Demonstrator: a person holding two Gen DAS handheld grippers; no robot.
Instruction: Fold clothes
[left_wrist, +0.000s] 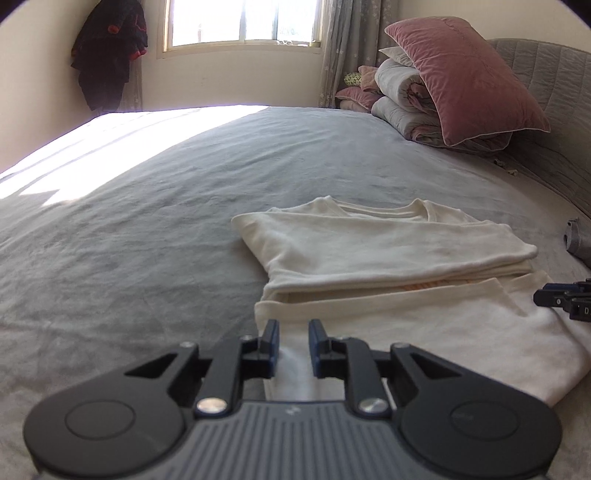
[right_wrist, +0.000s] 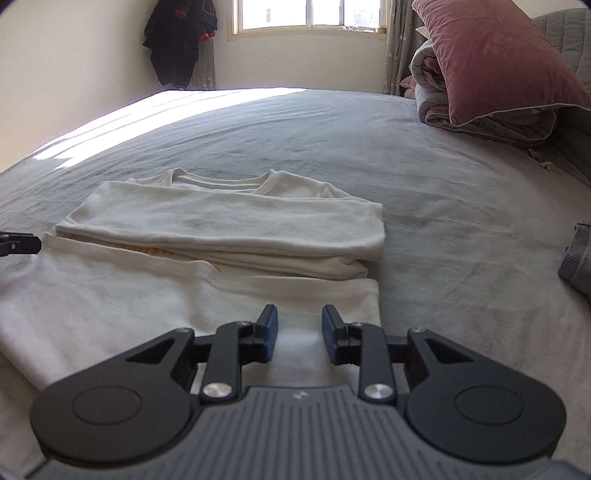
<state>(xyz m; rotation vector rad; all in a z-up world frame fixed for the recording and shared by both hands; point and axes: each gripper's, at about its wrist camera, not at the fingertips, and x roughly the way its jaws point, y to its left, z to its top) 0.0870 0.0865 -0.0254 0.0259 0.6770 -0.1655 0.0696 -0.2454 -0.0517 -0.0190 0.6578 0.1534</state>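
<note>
The left gripper (left_wrist: 293, 332) is held open over the near left hem of the cream T-shirt (left_wrist: 388, 251), nothing gripped. The shirt (partly folded, collar away) is spread on the grey bedsheet (right_wrist: 461, 229). The right gripper (right_wrist: 300, 319) is parted, empty, over the near right hem.

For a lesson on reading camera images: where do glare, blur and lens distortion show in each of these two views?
Left wrist view: the window is blown out, a sun patch whitens the far bed sheet, the left gripper near the lens looks soft, and the bed bulges from fisheye curvature. Right wrist view: the same sun glare lies across the sheet's far edge, the pink pillow stretches at the frame's edge, and the white T-shirt stays fairly sharp.
</note>
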